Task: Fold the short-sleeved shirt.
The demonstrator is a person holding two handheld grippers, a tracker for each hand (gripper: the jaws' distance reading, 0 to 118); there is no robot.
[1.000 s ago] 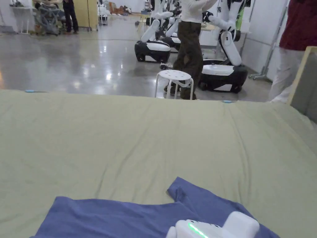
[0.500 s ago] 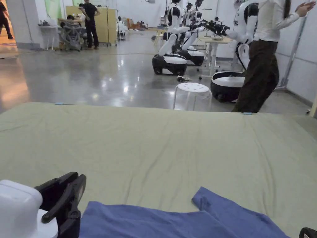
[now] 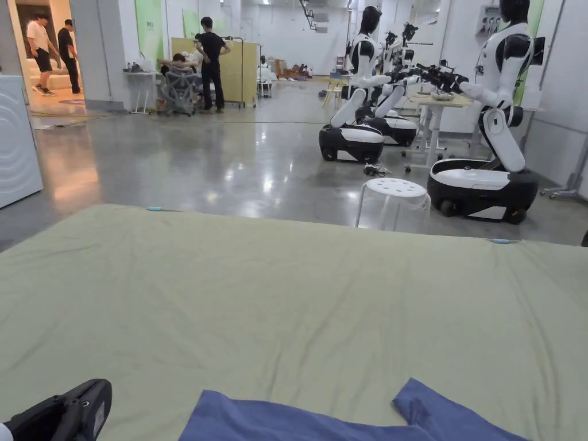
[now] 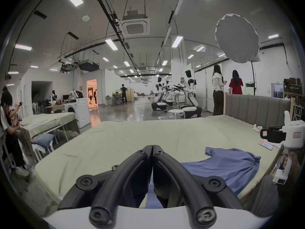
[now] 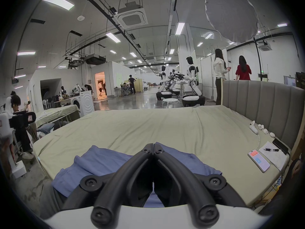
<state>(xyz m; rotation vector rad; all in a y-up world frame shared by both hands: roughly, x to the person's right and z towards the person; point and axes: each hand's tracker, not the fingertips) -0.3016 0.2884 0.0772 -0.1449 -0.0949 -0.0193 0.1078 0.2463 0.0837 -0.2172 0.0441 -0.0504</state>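
both grippers are pressed together with nothing between the jaws: the left gripper point(image 4: 152, 147) hangs above the near left part of the bed, the right gripper point(image 5: 153, 145) above the shirt, each with its tips meeting in its own view. largest of all is the green-sheeted bed point(image 3: 298, 298), and most of its surface stretches bare toward the far edge, giving wide room ahead and to the left. a padded grey headboard point(image 5: 264, 103) walls off the right side. the blue short-sleeved shirt point(image 5: 105, 161) lies rumpled at the near edge, one sleeve point(image 3: 428, 402) pointing toward the far side, its lower part draped over the near edge in the right gripper view. beyond the far edge stands a white stool point(image 3: 393, 192) on the polished floor. near the headboard lie a sheet of paper point(image 5: 272, 155), a phone point(image 5: 258, 160) and a pen point(image 5: 271, 149), well apart from the shirt. compared with half a second ago, the person in the white top no longer stands beyond the far edge in the head view, and less of the left gripper appears at its lower left corner.
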